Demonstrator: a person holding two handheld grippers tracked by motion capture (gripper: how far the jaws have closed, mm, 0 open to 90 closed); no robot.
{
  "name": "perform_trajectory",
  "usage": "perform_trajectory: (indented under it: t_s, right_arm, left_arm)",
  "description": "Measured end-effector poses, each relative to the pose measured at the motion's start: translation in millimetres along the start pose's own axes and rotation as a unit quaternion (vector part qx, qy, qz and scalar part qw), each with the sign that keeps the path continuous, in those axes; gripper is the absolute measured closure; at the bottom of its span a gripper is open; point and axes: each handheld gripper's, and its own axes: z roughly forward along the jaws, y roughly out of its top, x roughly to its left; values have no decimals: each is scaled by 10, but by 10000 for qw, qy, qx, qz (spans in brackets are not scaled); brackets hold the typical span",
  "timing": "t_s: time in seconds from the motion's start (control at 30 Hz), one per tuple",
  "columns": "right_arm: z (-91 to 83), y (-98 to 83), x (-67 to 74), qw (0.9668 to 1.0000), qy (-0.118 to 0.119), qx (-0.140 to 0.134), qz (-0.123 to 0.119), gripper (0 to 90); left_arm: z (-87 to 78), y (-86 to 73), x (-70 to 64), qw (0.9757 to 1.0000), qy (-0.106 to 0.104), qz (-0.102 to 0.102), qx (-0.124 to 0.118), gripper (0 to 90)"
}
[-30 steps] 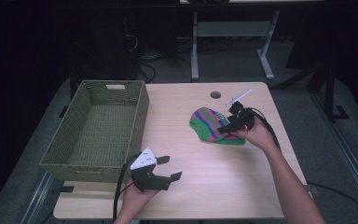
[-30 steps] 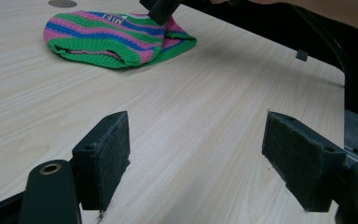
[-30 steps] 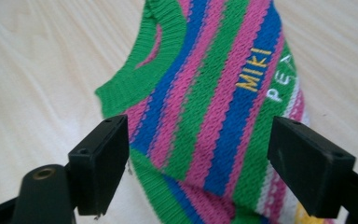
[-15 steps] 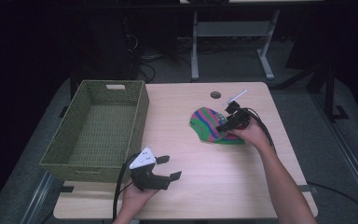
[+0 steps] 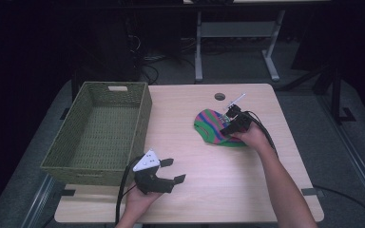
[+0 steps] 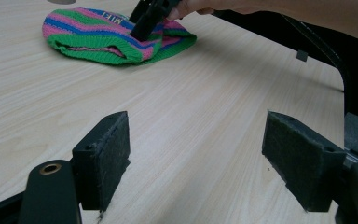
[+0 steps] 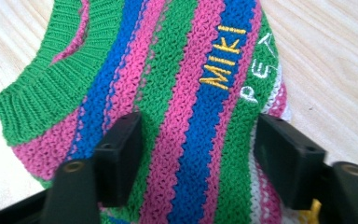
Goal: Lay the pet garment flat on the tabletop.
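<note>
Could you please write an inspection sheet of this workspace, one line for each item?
Surface: light wooden table, flat, with a round hole near its far edge.
Job's things: striped knitted garment in green, pink and blue, lying bunched on the table; green woven basket at the left side, nothing inside.
Clutter: nothing seen.
Grippers: right gripper is down on the garment, jaws astride the knit, and they have just been closing; the pads do not yet pinch it. Left gripper is open over bare wood near the basket.
Cables: a black cable trails from the left gripper; another runs along the right forearm.
Surroundings: dark room, grey floor, a metal frame behind the table.
</note>
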Motion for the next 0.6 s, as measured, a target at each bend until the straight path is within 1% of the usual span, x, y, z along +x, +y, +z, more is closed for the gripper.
perform_trajectory:
  t_s: [0.03,0.07,0.1,0.13,0.23,0.27,0.3,0.37,0.43,0.47,0.5,0.57,0.6]
  right_arm:
    - [-2,-1,3,10000,-22,-22,-21,422]
    - [-12,1,5,10000,-10,-31,-27,496]
    - [-16,2,8,10000,-31,-40,-65,536]
    - [-18,5,11,9999,-17,-44,-106,558]
    - [-20,23,27,9999,-40,-7,-120,635]
    - [-23,34,33,9999,-48,25,-157,692]
    - [-23,34,33,9999,-48,25,-157,692]
    - [-28,39,43,9999,-71,40,-135,721]
    - [-37,41,49,9999,-72,33,-144,740]
    - [-53,39,47,9999,-80,-8,-151,746]
    - [-64,36,43,9999,-56,-37,-100,750]
    - [-95,30,24,9999,36,-121,-21,754]
    - [-113,31,19,9999,29,-150,-38,756]
  left_arm:
    - [0,-2,-5,10000,10,-8,-18,230]
    - [-2,-2,-7,10000,17,-11,-20,230]
    - [-8,-1,-7,10000,20,-3,-2,229]
    - [-10,-1,-8,10000,17,-9,-12,229]
    - [-5,-1,-2,10000,22,-37,-27,230]
    - [-2,-1,-3,10000,23,-59,-26,230]
    - [-1,-2,-4,10000,30,-51,-28,230]
    - [-7,1,-7,10000,11,-37,-37,230]
    - [-19,4,-9,10000,52,-7,-60,230]
    - [-25,3,-5,10000,54,-18,-56,230]
    - [-27,-1,2,10000,48,-48,-60,230]
    - [-30,-3,11,9999,59,-61,-59,230]
    - [-30,-1,12,9999,56,-55,-64,230]
